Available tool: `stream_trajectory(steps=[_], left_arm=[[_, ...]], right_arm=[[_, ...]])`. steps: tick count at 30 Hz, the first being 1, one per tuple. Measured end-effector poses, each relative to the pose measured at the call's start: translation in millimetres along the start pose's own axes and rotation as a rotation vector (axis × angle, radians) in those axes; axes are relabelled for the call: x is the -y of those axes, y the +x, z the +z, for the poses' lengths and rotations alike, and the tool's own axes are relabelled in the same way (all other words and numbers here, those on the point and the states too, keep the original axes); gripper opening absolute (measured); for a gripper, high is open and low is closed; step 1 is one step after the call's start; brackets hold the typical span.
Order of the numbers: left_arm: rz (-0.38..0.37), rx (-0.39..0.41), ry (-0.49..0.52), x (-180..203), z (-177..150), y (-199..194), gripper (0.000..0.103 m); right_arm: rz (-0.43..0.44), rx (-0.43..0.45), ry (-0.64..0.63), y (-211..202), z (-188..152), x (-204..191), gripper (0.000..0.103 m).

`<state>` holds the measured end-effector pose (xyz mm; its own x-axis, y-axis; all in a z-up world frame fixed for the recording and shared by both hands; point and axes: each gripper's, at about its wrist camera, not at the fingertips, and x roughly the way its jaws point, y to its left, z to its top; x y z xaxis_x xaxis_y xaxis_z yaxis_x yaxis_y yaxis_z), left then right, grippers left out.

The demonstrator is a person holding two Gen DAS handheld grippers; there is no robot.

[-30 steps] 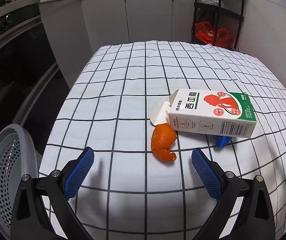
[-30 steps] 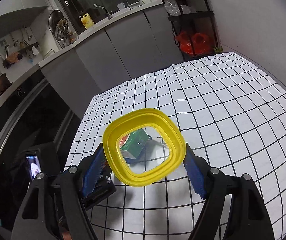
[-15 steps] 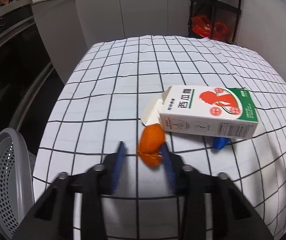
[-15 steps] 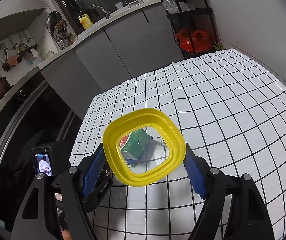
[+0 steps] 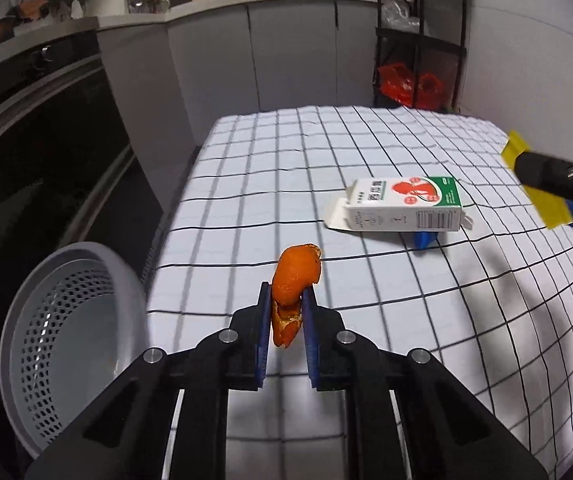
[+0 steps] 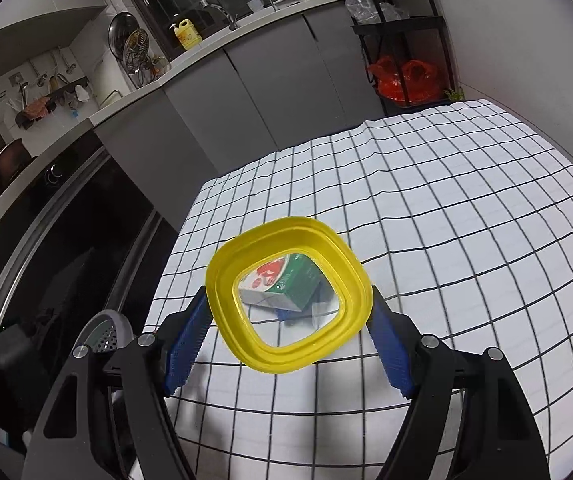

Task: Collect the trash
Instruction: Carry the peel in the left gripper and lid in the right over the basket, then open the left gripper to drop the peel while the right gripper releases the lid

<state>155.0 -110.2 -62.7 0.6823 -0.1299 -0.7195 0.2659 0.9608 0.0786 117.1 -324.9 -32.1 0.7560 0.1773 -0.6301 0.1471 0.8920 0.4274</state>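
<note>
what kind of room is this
Most likely a home kitchen: a counter with a sink tap, hanging utensils on the wall, and a built-in oven beside the checked table.

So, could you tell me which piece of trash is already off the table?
The orange peel, pinched in the left tool; the carton lies on the tablecloth.

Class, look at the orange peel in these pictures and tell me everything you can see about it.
The orange peel is a curled, bright orange strip with a paler, ragged inner edge at its lower end. It stands roughly upright between the blue pads of the left hand-held gripper, whose jaws are closing on it. It is lifted off the checked tablecloth, near the grey perforated bin.
</note>
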Motion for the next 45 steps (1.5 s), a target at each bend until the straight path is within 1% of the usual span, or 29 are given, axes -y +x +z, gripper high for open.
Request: stream_trajectory(steps=[3, 8, 10, 12, 15, 21, 28, 32, 38, 43, 45], left_arm=[[0.024, 0.022, -0.019, -26, -6, -19, 0.015], [0.117, 0.051, -0.055, -76, -21, -39, 0.015], [0.16, 0.053, -0.092, -98, -27, -40, 0.015], [0.187, 0.051, -0.133, -117, -33, -38, 0.015], [0.21, 0.045, -0.188, -140, -39, -39, 0.015], [0.271, 0.044, -0.235, -177, -51, -42, 0.015], [0.33, 0.017, -0.288, -218, -65, -44, 0.015], [0.322, 0.005, -0.325, -235, -70, -45, 0.016], [0.312, -0.011, -0.355, -248, -76, -44, 0.018], [0.304, -0.015, -0.362, -249, -76, -41, 0.019], [0.305, -0.013, -0.365, -251, -75, -41, 0.023]], right_arm=[[0.005, -0.004, -0.025, 3, -4, -14, 0.073], [0.04, -0.014, -0.083, 12, -13, -53, 0.073], [0.061, -0.02, -0.103, 17, -19, -70, 0.073], [0.084, -0.034, -0.132, 25, -27, -90, 0.073], [0.123, -0.063, -0.183, 40, -43, -123, 0.073], [0.192, -0.111, -0.281, 66, -70, -180, 0.073], [0.253, -0.14, -0.356, 77, -90, -223, 0.073], [0.296, -0.157, -0.375, 81, -96, -243, 0.073], [0.325, -0.198, -0.415, 93, -107, -266, 0.073], [0.334, -0.193, -0.451, 95, -112, -276, 0.073], [0.34, -0.185, -0.457, 91, -114, -275, 0.073]])
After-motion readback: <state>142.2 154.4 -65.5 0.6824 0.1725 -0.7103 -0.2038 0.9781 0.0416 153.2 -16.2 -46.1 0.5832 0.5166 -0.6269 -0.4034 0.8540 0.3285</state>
